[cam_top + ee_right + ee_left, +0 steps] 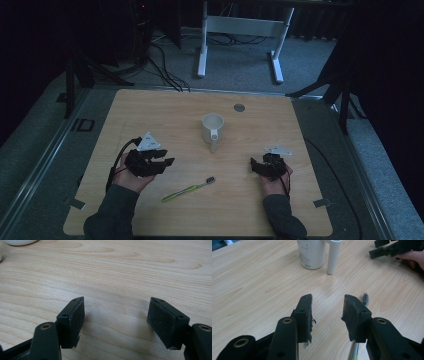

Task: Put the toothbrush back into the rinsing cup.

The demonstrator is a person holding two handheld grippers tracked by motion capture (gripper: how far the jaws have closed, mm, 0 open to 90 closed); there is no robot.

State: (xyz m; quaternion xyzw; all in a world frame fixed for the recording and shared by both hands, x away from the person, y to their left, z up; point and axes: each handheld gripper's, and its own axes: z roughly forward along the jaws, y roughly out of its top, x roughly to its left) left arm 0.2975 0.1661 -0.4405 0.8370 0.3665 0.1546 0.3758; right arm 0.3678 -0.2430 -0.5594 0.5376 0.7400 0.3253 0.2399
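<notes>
High view first: we have the toothbrush point(188, 190) lying flat on the table point(150, 107), bristle head toward 1 o'clock and green handle trailing toward 7 o'clock, with the white cup point(212, 127) standing upright well apart from it at about 12 o'clock, its handle turned toward us. Our left gripper point(162, 162) sits just beside the brush at about 10 o'clock from it; our right gripper point(256, 167) rests off at the brush's 3 o'clock.

We judge the step in hand to be picking up the brush with the left gripper. To do it well, we should bring the jaws down so the thin handle runs crosswise between the pads, well back from the bristles, and close squarely so the brush does not roll or pivot out. A grip near the middle of the handle would keep it balanced for a later drop into the cup.

In the left gripper view the left jaws stand partly spread with nothing between the pads; the bristles point(365, 299) and a bit of the handle peek from behind the right-hand jaw. In the right gripper view the right jaws are spread wide over bare wood, touching nothing.
</notes>
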